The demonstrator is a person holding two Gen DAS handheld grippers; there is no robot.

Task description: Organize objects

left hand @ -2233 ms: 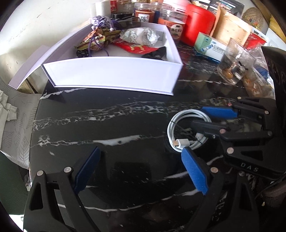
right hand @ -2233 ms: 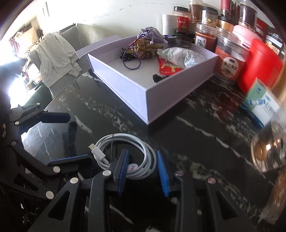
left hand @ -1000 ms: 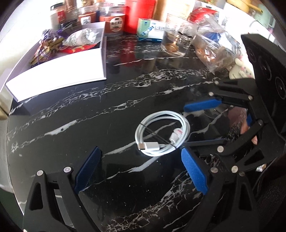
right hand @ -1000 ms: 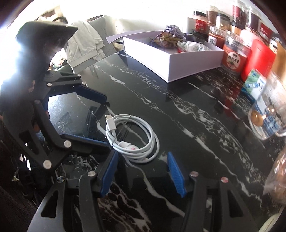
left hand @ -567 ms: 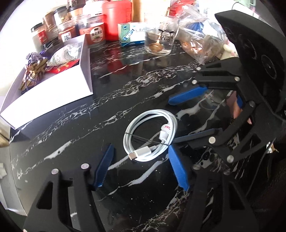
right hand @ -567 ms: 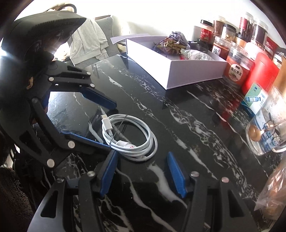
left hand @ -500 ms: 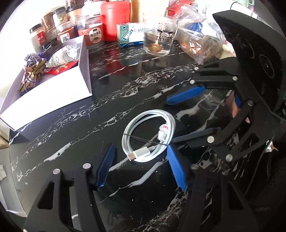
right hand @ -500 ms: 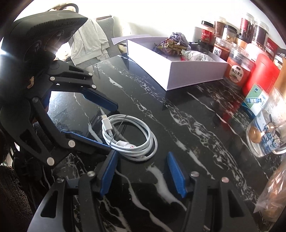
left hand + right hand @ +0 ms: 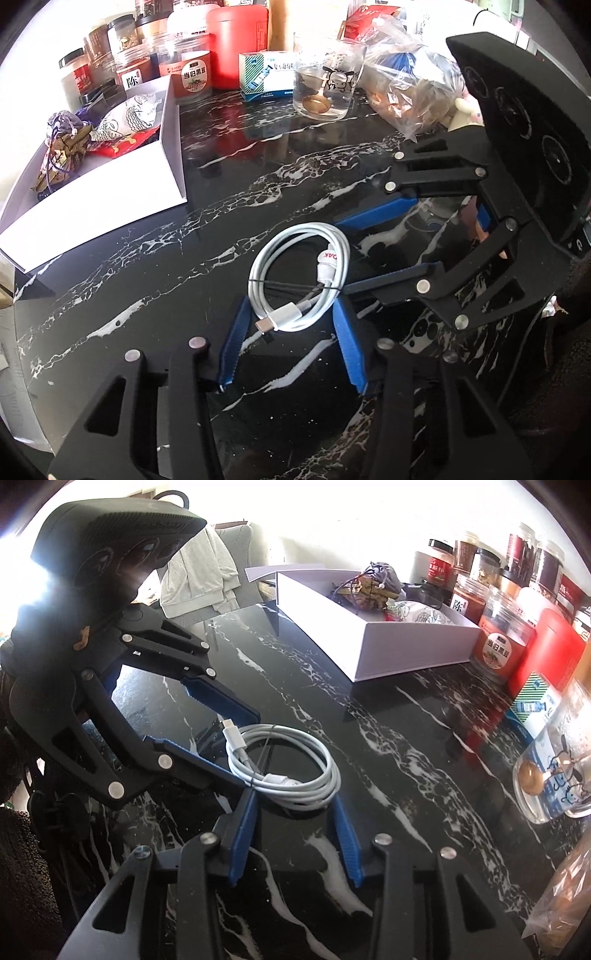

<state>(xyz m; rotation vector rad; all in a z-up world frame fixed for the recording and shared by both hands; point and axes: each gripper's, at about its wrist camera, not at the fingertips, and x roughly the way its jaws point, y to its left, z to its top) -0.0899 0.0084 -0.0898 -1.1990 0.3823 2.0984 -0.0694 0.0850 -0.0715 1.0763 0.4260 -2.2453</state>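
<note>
Left gripper (image 9: 291, 317) half open, fingers (image 9: 234, 336) straddling near end of coiled white cable (image 9: 299, 277) – pads just beside the coil, contact unclear. Right gripper (image 9: 291, 805) coming from the other side, also partly open w/ pads flanking the coil's edge (image 9: 284, 764); can't tell if touching. Cable lies flat on black marble counter (image 9: 155, 295), USB plug end toward left gripper. Farther back: white box (image 9: 107, 206) w/ pouch and snack packets inside, well apart from cable. Behind – glass cup (image 9: 325, 92), red canister (image 9: 236, 44), jars along the wall, plastic bag (image 9: 413, 88) far right.
</note>
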